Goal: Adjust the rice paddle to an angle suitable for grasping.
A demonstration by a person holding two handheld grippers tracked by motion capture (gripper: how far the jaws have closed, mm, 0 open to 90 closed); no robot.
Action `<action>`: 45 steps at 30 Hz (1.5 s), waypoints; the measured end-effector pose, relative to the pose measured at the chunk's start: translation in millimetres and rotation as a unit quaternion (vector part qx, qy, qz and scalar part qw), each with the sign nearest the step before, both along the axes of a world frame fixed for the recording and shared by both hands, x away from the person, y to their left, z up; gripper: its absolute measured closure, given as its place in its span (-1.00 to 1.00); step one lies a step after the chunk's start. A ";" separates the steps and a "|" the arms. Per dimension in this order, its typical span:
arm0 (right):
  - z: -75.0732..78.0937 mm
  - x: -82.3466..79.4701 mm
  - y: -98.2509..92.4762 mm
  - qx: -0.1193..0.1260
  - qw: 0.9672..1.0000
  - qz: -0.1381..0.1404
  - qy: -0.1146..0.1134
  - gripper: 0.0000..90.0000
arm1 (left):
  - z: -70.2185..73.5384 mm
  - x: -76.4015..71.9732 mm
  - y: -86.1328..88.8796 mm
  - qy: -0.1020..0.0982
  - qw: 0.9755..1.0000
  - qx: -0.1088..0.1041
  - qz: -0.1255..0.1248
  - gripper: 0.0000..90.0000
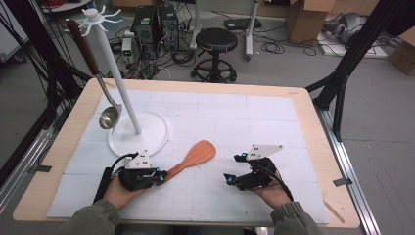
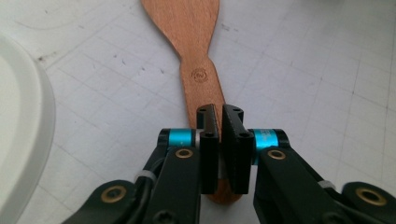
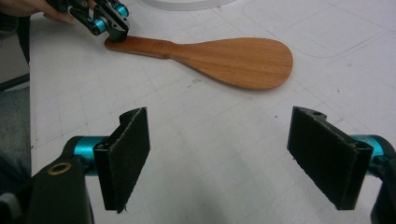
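Nearest, two sleeved forearms reach in. The left gripper has its jaws clamped together on the handle end of the wooden spatula, which lies flat mid-table, blade angled away. The right gripper hovers just beside it, jaws wide apart. White gridded mat on a wooden table; a ladle hangs from the white stand. Behind: a stool, cables, boxes.

Left tongs are sitting with jaws pressed nearly together; right tongs are resting low, jaws spread wide.
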State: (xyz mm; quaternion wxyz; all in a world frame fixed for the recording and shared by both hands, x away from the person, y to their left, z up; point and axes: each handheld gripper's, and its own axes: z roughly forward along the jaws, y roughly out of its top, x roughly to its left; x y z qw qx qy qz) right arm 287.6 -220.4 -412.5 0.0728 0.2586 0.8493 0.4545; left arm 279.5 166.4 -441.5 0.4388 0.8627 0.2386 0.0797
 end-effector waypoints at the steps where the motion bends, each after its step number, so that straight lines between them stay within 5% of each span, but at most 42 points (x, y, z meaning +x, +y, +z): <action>1: -0.1 0.1 0.0 0.000 1.000 -0.001 0.001 -0.55 | 0.4 0.5 -0.2 0.002 1.000 -0.004 0.002 0.83; 14: -1.7 1.4 1.6 -0.003 1.000 0.001 0.002 -0.55 | -4.3 7.4 -15.0 -0.002 1.000 0.005 0.020 0.23; 19: -1.6 1.4 1.7 -0.003 1.000 0.001 0.005 -0.55 | -8.2 8.0 -17.4 -0.007 0.999 0.029 0.014 0.24; 23: -1.8 2.1 1.6 -0.002 1.000 0.001 0.004 -0.55 | -7.9 8.2 -16.8 -0.009 0.999 0.027 0.016 0.41; 45: -3.4 4.5 1.8 0.002 1.000 0.000 0.007 -0.56 | -9.3 10.8 -7.4 -0.008 1.000 0.026 0.006 0.41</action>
